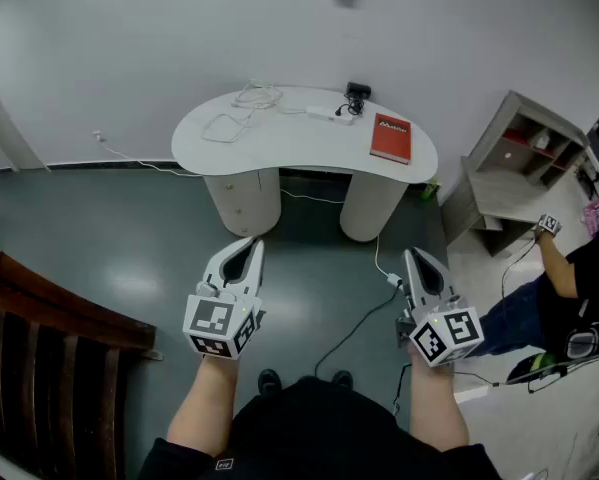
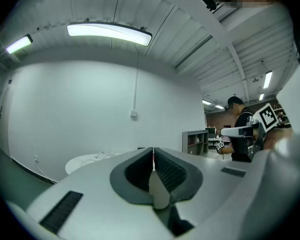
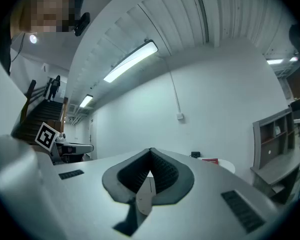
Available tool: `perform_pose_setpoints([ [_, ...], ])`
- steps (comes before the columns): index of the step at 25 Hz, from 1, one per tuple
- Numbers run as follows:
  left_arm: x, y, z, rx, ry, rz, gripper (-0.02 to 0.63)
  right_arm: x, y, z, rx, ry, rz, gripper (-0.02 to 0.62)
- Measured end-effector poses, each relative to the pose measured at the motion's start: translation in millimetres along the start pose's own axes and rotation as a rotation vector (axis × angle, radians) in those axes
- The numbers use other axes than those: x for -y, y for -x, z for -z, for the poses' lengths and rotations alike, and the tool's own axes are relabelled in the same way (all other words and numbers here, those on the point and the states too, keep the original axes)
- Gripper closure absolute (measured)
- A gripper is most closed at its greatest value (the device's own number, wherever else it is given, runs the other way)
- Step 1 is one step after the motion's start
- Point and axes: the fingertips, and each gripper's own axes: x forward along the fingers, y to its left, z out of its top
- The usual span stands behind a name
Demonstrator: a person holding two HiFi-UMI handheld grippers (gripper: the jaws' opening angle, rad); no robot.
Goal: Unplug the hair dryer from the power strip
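Observation:
A white power strip (image 1: pixel 328 114) lies near the back edge of the white curved table (image 1: pixel 299 148). A small black object (image 1: pixel 357 94) stands just behind the strip, too small to tell what it is; it also shows in the right gripper view (image 3: pixel 195 155). Loose white cords (image 1: pixel 241 110) lie on the table's left part. No hair dryer can be made out. My left gripper (image 1: pixel 247 245) and right gripper (image 1: pixel 417 256) hover over the floor well short of the table. Both are shut and hold nothing, as seen from the left gripper (image 2: pixel 153 150) and the right gripper (image 3: pixel 151 150).
A red book (image 1: pixel 390 137) lies on the table's right side. A grey shelf unit (image 1: pixel 514 163) and a seated person (image 1: pixel 564 293) are at the right. A dark wooden chair (image 1: pixel 39 333) is at the left. A cable with a white plug (image 1: pixel 390 280) runs over the floor.

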Motion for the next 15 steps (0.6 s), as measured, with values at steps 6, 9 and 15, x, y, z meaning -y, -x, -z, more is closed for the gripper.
perform_pose_setpoints([
  [6, -14.3, 8.2, -1.1, 0.008, -0.006, 0.001, 0.588, -12.9, -5.6, 4.9, -0.003, -0.002, 0.004, 0.561],
  [9, -23.9, 17.1, 1.5, 0.003, -0.008, 0.006, 0.588, -24.6, -11.8, 7.3, -0.009, -0.005, 0.007, 0.561],
  [15, -66.3, 47.4, 15.2, -0.023, 0.003, -0.006, 0.588, -69.9, -30.6, 33.0, -0.050, -0.023, -0.054, 0.561],
])
